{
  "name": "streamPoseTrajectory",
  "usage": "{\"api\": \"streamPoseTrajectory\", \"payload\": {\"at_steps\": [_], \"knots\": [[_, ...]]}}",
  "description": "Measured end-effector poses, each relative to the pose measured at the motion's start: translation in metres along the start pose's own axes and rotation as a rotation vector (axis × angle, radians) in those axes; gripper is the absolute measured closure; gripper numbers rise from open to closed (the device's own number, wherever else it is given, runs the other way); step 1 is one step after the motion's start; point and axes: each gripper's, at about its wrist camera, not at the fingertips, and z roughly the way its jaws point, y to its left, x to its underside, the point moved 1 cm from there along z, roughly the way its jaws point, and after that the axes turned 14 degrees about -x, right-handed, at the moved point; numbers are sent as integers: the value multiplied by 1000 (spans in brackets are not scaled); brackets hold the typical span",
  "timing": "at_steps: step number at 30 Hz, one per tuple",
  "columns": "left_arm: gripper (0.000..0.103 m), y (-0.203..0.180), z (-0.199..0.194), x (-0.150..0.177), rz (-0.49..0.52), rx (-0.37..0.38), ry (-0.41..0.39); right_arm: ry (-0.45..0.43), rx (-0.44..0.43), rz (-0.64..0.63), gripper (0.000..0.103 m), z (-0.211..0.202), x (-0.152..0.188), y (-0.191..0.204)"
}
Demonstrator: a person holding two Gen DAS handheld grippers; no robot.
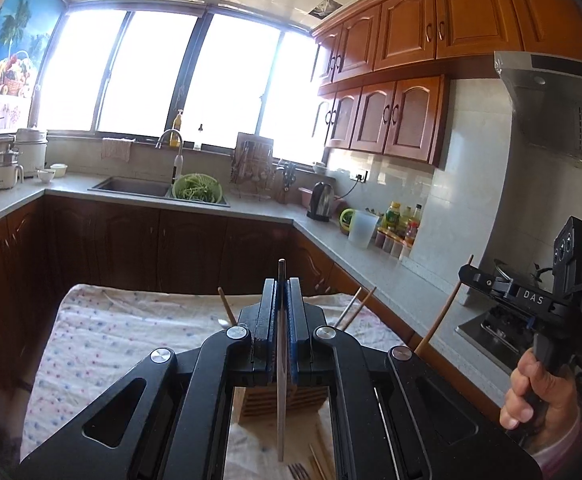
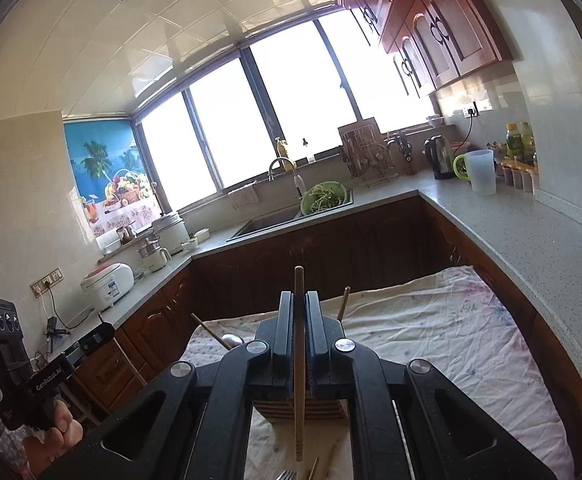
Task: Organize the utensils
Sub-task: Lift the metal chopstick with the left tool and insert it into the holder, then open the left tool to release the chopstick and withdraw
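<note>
My left gripper [image 1: 282,285] is shut on a thin chopstick [image 1: 279,400] that stands nearly upright above a slatted wooden utensil holder [image 1: 267,404]. In the right wrist view, my right gripper [image 2: 299,297] is shut on a wooden chopstick [image 2: 299,400], upright over the same holder [image 2: 275,410]. Other chopsticks [image 1: 354,307] lean out of the holder, and a spoon bowl [image 2: 233,338] shows beside one. A fork [image 1: 299,471] and loose chopsticks [image 1: 318,460] lie on the cloth in front. Each view shows the other gripper off to the side, held in a hand [image 1: 531,392].
A dotted floral cloth [image 2: 451,340] covers the table. The grey counter [image 2: 531,240] wraps around behind, with a sink [image 1: 131,187], a green colander [image 1: 197,188], a kettle [image 1: 321,201], a white jug [image 2: 482,172] and bottles [image 1: 401,224]. A stove hob [image 1: 487,332] lies at right.
</note>
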Motion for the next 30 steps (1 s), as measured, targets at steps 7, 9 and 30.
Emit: {"api": "streamPoseTrajectory", "payload": {"at_steps": [7,9,30], "knots": [[100,8,34,-28,-58,-30,-73,-60,14,12,98,27,-33,-20],[100,12,44,-31,-83,-42,-97,-63,19,13,98,37,-37,-25],[99,22,124,63,-157,-96,21,55,55,101,98,107,42,-67]]}}
